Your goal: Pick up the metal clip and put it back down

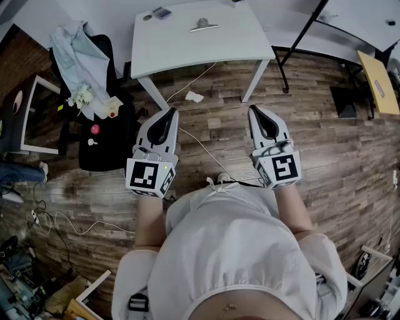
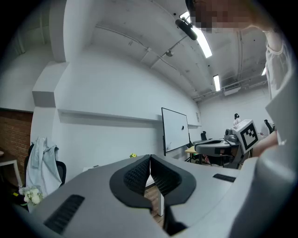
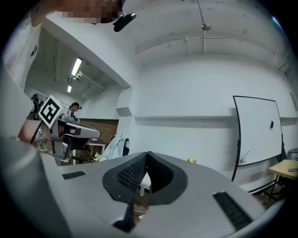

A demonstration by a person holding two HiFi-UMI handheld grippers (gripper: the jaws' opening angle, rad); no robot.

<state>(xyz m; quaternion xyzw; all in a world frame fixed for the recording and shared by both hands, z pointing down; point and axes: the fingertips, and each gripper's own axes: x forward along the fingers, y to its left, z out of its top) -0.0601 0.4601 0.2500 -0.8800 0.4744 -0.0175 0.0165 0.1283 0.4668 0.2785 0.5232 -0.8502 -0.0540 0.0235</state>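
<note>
The metal clip [image 1: 204, 25] lies on the white table [image 1: 181, 47], near its far edge, well ahead of both grippers. My left gripper [image 1: 172, 112] and right gripper [image 1: 253, 110] hover side by side over the wooden floor, close to my body and short of the table. Each one is shut with nothing between its jaws. In the left gripper view the left gripper [image 2: 150, 159] has its ribbed pads meeting at the tip and points toward a white wall. The right gripper [image 3: 147, 154] looks the same in its own view. Neither gripper view shows the clip.
A small calculator-like item [image 1: 162, 12] and a dark round object [image 1: 147, 17] lie at the table's far left. A black chair [image 1: 103, 134] draped with clothes stands left. A white cable [image 1: 200, 147] and a paper scrap [image 1: 194, 97] lie on the floor. A yellow board [image 1: 378, 81] is right.
</note>
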